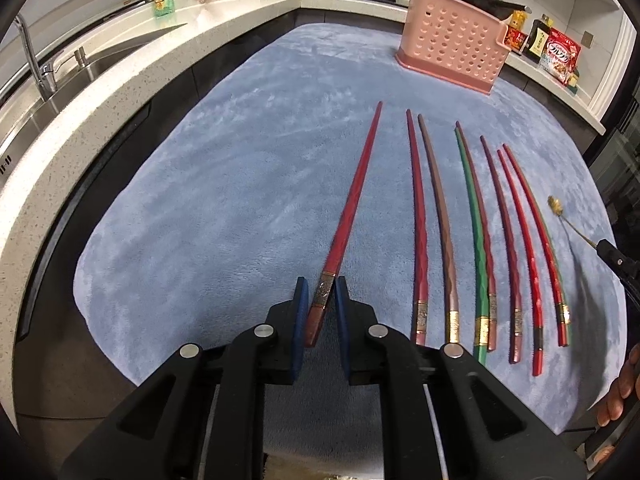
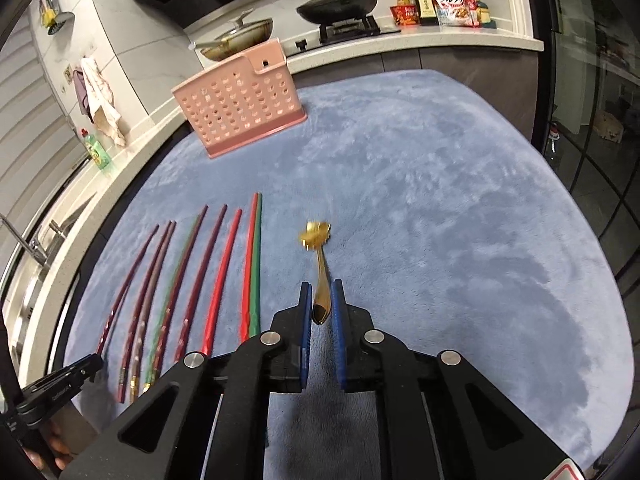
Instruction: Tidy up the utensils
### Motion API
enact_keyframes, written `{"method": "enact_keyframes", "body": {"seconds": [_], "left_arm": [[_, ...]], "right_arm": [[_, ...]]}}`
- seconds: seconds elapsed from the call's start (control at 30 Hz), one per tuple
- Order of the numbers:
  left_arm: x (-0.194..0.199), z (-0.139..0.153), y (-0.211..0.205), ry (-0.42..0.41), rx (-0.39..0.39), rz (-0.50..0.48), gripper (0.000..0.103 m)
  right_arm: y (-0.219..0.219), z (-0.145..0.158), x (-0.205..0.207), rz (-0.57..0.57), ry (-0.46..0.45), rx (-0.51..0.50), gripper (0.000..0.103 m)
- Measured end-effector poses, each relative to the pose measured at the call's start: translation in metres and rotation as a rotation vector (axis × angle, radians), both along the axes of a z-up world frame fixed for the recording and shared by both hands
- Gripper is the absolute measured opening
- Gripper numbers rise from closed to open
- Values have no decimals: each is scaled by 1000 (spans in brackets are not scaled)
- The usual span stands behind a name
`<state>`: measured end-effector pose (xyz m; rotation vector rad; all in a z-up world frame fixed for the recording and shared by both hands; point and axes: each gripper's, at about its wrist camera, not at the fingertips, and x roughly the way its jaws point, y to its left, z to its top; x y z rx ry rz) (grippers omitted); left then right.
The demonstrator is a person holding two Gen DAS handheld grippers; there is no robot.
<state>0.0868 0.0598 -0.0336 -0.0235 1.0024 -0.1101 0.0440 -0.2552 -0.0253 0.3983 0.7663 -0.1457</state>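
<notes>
1. Your left gripper [image 1: 322,304], low centre of its view, is clamped on a red chopstick [image 1: 352,208] near its banded end.
2. Your right gripper [image 2: 321,304] has just closed narrow on a gold spoon [image 2: 318,264], flower end forward.
3. The other chopsticks [image 1: 480,240] lie in a row on the blue mat [image 1: 240,200].
4. Judged step: pickup. Next, carry both to the pink holder [image 1: 452,44], upper right, and lower them in from above.

A red chopstick [image 1: 352,216] with a gilt band is lifted at its thick end; more chopsticks [image 1: 476,240], red, brown and green, lie side by side on the cloth; a gold spoon [image 2: 318,264] is lifted, bowl nearest; a pink perforated holder [image 1: 454,38] stands beyond.
</notes>
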Motion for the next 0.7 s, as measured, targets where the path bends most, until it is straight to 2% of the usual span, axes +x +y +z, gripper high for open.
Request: {"method": "enact_keyframes", "body": {"seconds": [0.43, 0.7], "left_arm": [[-2, 52, 8, -86, -61, -4, 11], [17, 104, 7, -207, -39, -13, 10]], "right_arm": [[-9, 34, -6, -19, -59, -17, 2], [-17, 70, 5, -16, -122, -41, 1]]}}
